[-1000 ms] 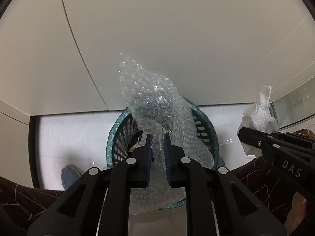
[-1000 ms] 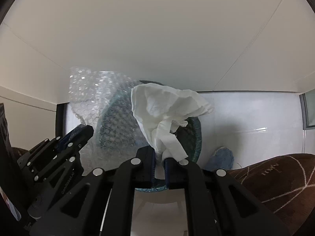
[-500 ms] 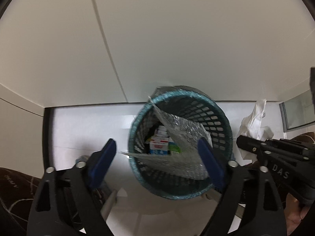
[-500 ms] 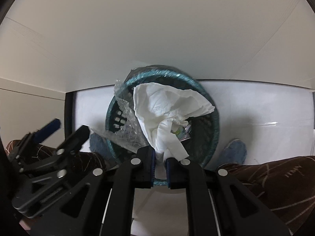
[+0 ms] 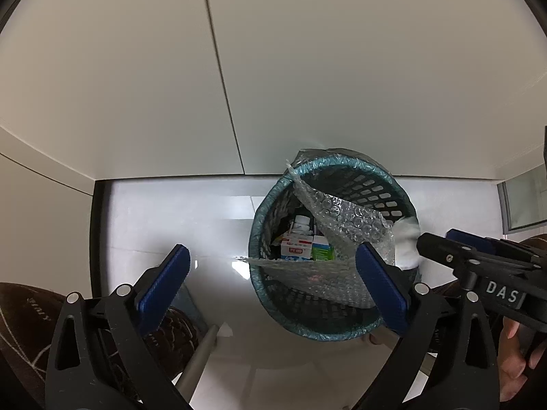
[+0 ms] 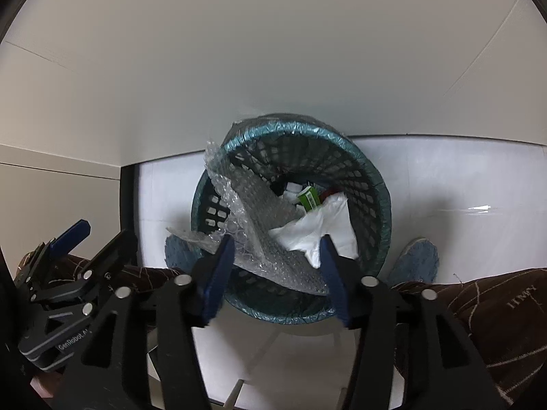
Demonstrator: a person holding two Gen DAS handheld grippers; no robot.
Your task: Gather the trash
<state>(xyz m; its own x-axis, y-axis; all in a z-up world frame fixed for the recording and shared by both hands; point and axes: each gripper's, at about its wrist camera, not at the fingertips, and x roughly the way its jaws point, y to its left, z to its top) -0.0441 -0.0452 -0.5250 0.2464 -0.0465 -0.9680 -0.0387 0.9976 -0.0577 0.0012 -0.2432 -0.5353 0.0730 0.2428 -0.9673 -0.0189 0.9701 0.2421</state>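
A teal mesh trash basket [image 5: 307, 167] [image 6: 379, 184] stands on the white floor below both grippers. A sheet of bubble wrap [image 5: 348, 218] [image 6: 253, 205] lies in it, one edge hanging over the rim. A crumpled white tissue [image 6: 324, 229] [image 5: 405, 235] lies inside beside small cartons [image 5: 297, 247] and a green box [image 6: 307, 198]. My left gripper [image 5: 270, 283] is open and empty above the basket's left side. My right gripper [image 6: 277, 273] is open and empty above the basket's near rim.
A white wall [image 5: 307, 68] rises behind the basket. The person's dark patterned trouser legs [image 6: 478, 304] and blue slippers [image 6: 417, 259] stand near the basket. A grey metal bar [image 5: 198, 358] runs below the left gripper.
The left gripper opened and dropped the bubble wrap into the basket. The right gripper then opened and the tissue fell into the basket.
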